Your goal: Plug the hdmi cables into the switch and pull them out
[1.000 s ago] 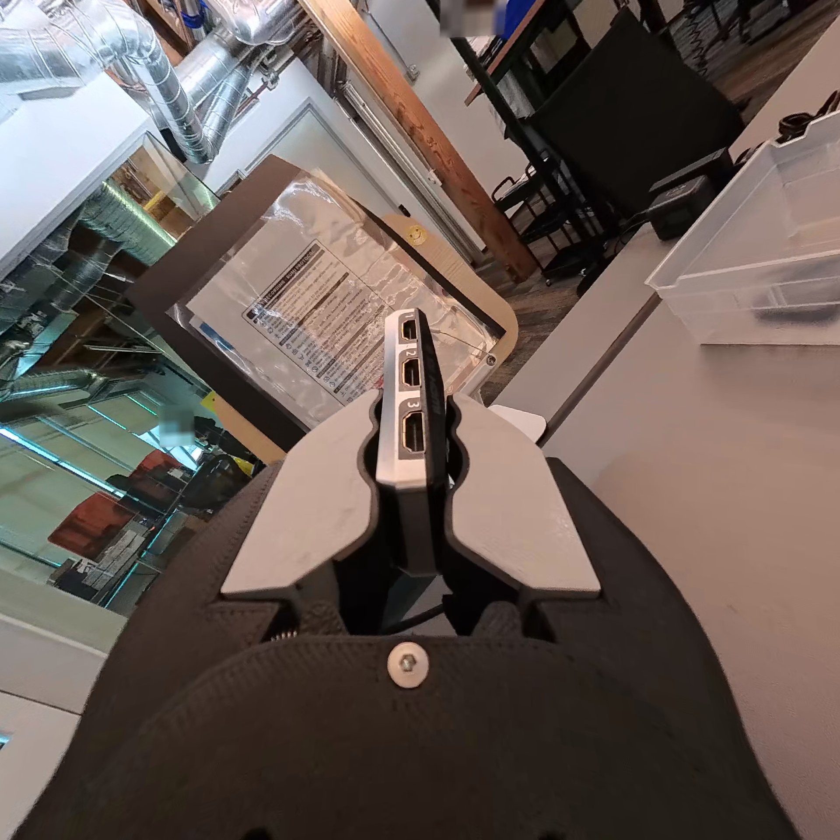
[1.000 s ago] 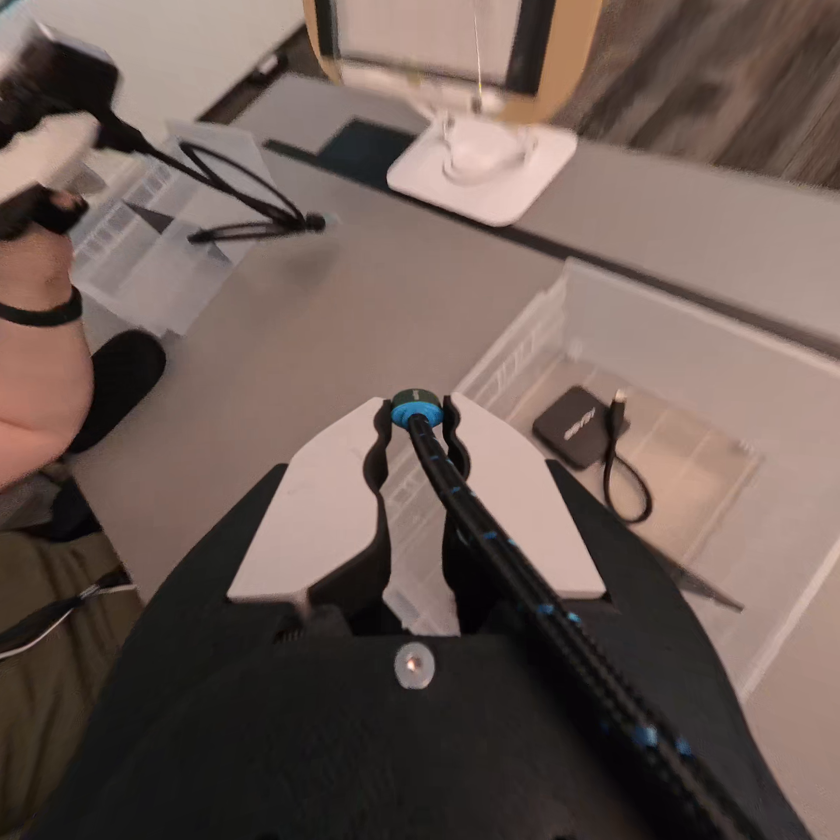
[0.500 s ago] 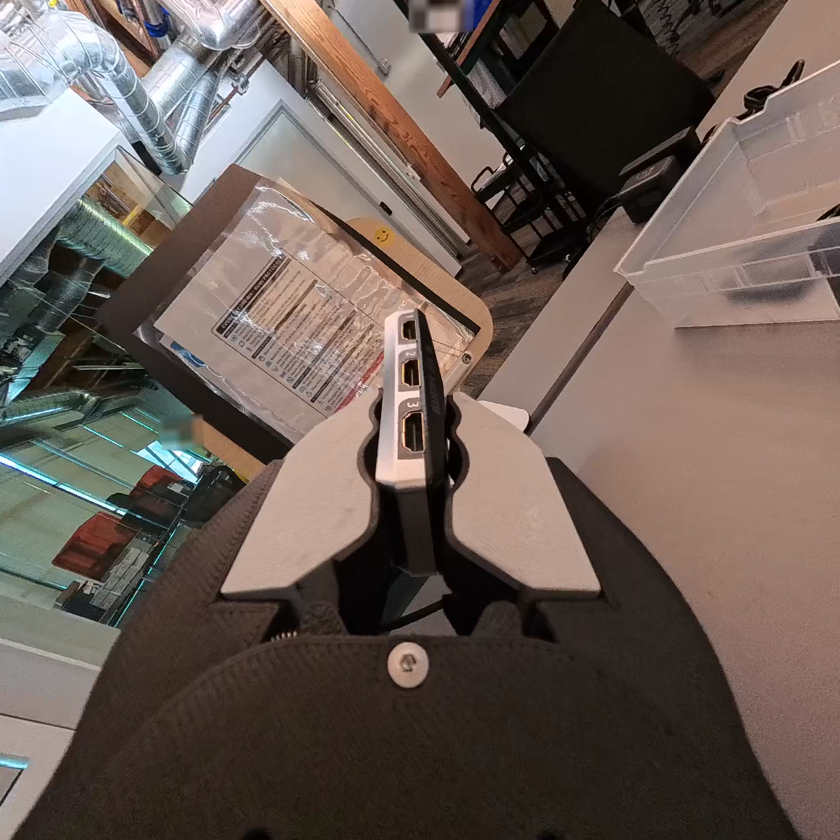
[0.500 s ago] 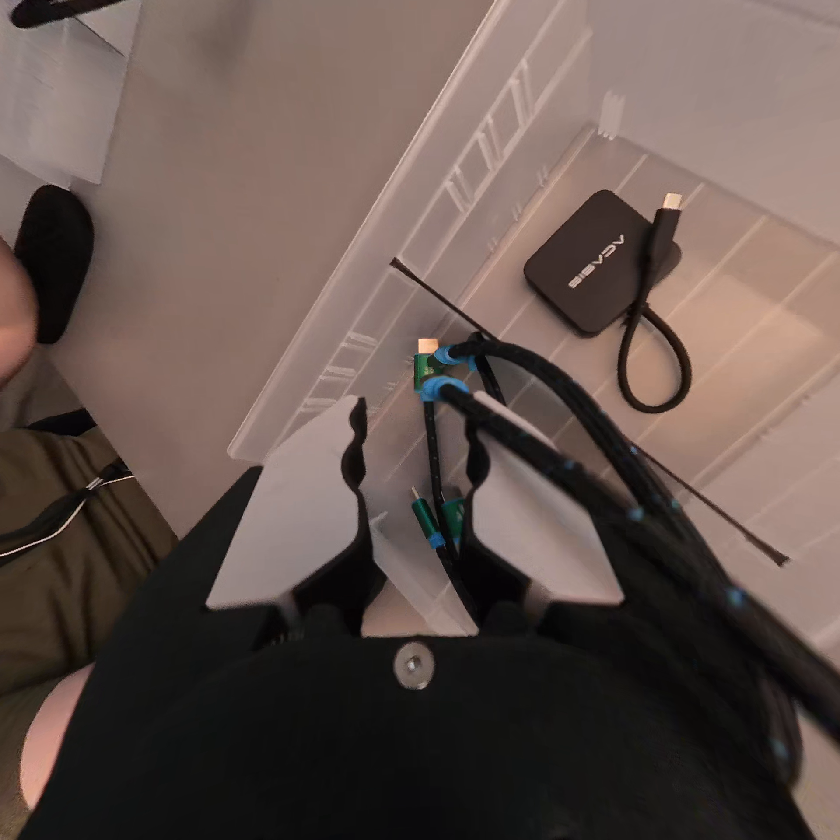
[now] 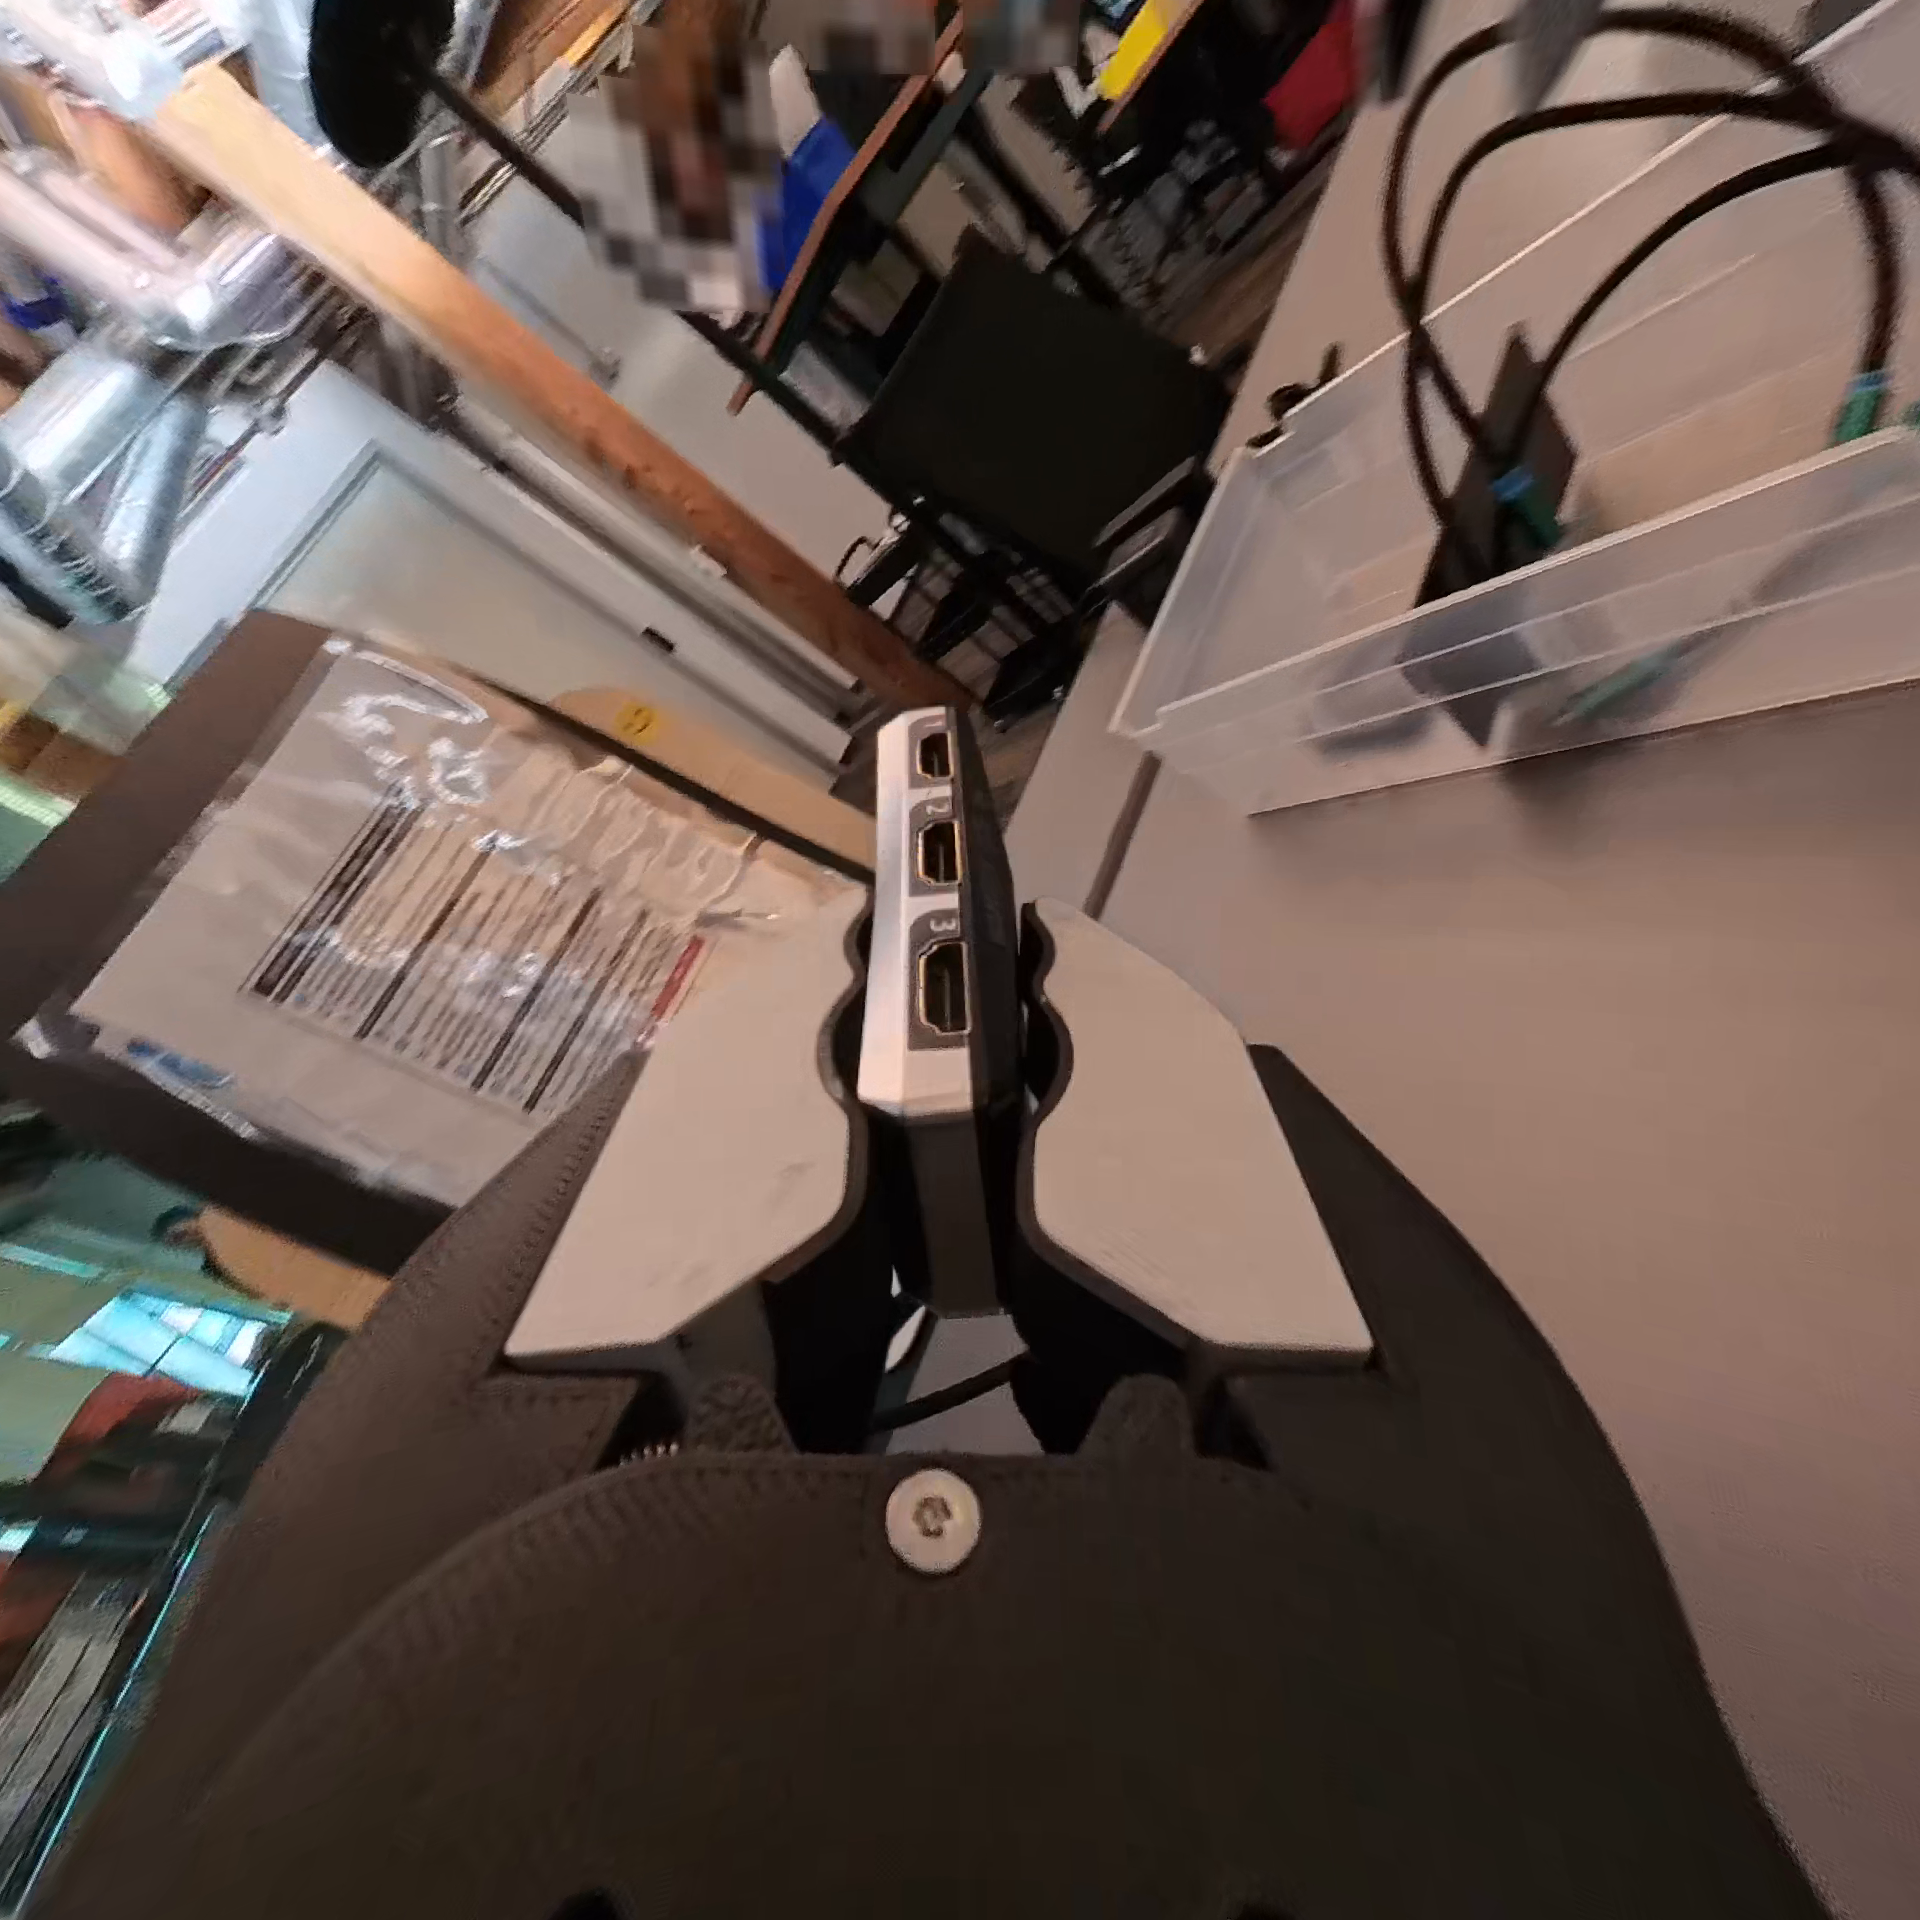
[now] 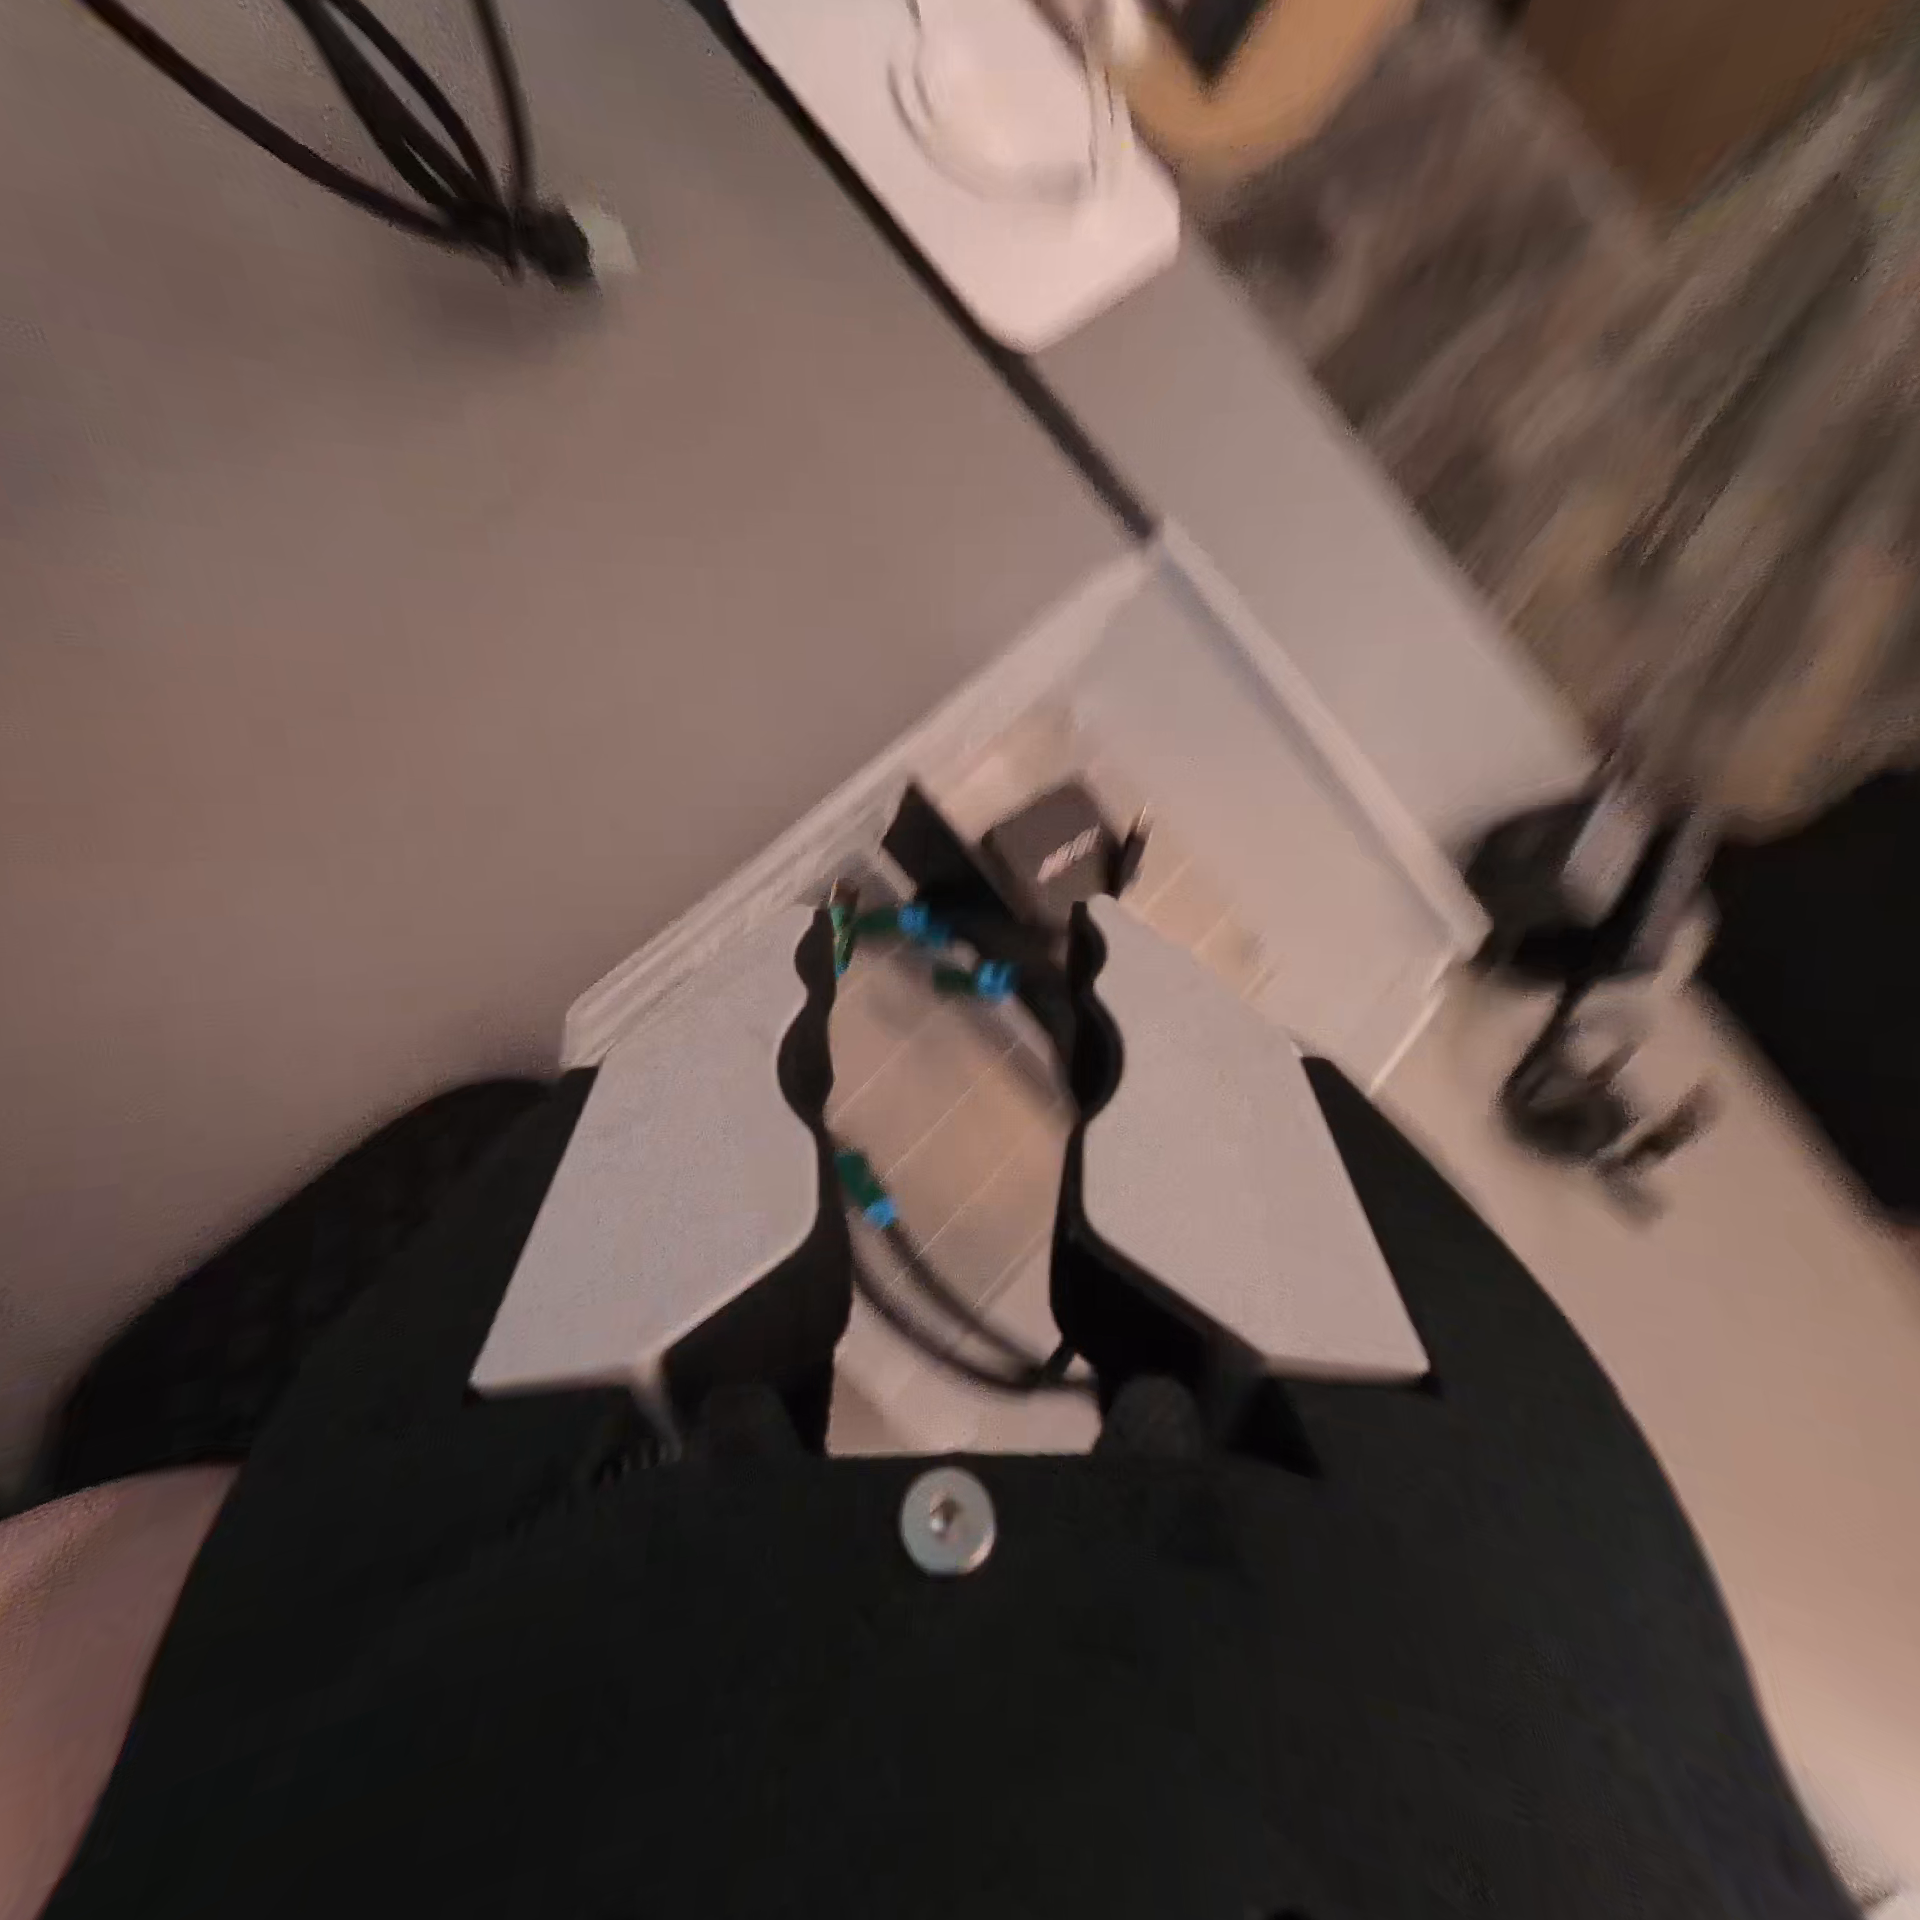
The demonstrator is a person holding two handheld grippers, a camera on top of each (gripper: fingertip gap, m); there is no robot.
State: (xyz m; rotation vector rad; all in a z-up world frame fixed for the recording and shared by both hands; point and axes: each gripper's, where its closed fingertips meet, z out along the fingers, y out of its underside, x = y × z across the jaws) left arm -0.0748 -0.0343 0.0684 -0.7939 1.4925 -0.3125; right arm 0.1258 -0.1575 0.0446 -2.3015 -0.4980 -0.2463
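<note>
Left gripper (image 5: 940,971) is clamped on the switch (image 5: 928,935), both fingers pressed against its flat sides, the unit standing on edge between them and poking out past the tips. Three ports face the camera along its silver edge, all of them bare. Off to the gripper's left, a bagged sheet (image 5: 447,914) leans on a dark board; ahead and to its right, the clear bin (image 5: 1538,634) sits on the grey table (image 5: 1507,1039), well apart from the switch. Black cables (image 5: 1455,208) loop above the bin and drop into it, green and blue plugs showing at the wall. Over to the right gripper (image 6: 951,940): its fingers stand apart with nothing between them, hovering over the bin (image 6: 748,945). The picture is badly smeared here. Through the gap, the cables (image 6: 935,1320) lie on the bin floor, green-blue plugs (image 6: 868,1195) near the left finger and more at the fingertips. Just beyond the tips lies a dark box (image 6: 1049,847), too blurred to identify. Far to the upper left, thin black cords (image 6: 416,166) lie on the table (image 6: 416,623).
</note>
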